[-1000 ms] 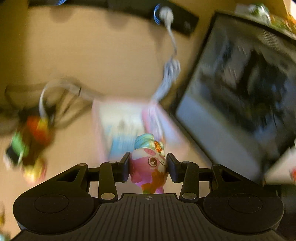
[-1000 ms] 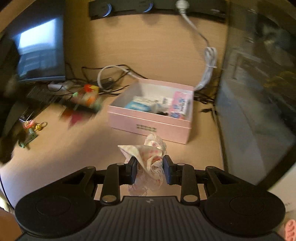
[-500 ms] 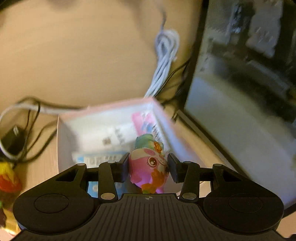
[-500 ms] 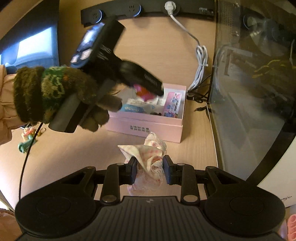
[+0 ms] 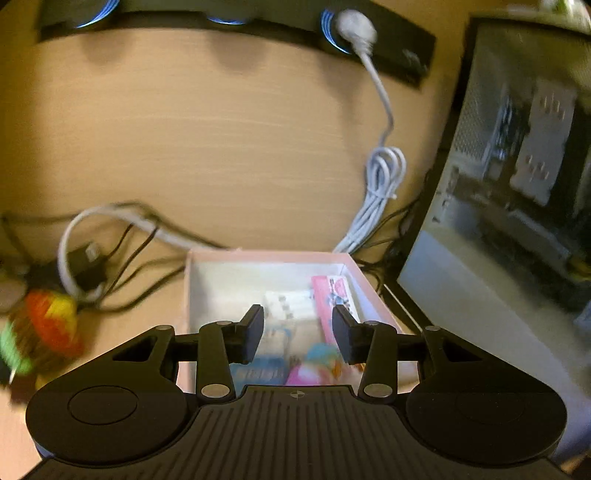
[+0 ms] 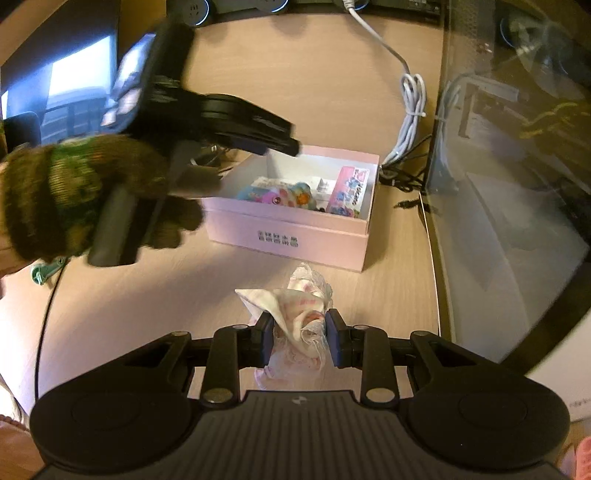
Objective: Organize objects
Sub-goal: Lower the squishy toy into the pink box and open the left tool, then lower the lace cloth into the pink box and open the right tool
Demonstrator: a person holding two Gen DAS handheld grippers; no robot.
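A pink open box (image 6: 295, 236) stands on the wooden desk; it also shows in the left wrist view (image 5: 266, 256). A pink and teal toy figure (image 6: 280, 194) lies inside it, seen in the left wrist view (image 5: 317, 365) below my jaws. My left gripper (image 5: 298, 334) is open and empty above the box; it appears in the right wrist view (image 6: 284, 142), held by a gloved hand. My right gripper (image 6: 299, 338) is shut on a crumpled pink-and-white cloth (image 6: 299, 306) in front of the box.
The box also holds a pink packet (image 6: 351, 190) and small packs. A glass-sided computer case (image 6: 517, 184) stands on the right. White and black cables (image 5: 380, 195) lie behind the box. A colourful toy (image 5: 44, 332) sits left. A power strip (image 5: 236, 18) runs along the back.
My left gripper opened and let the toy figure drop into the pink box, then drew back above it. My right gripper still holds the cloth in place.
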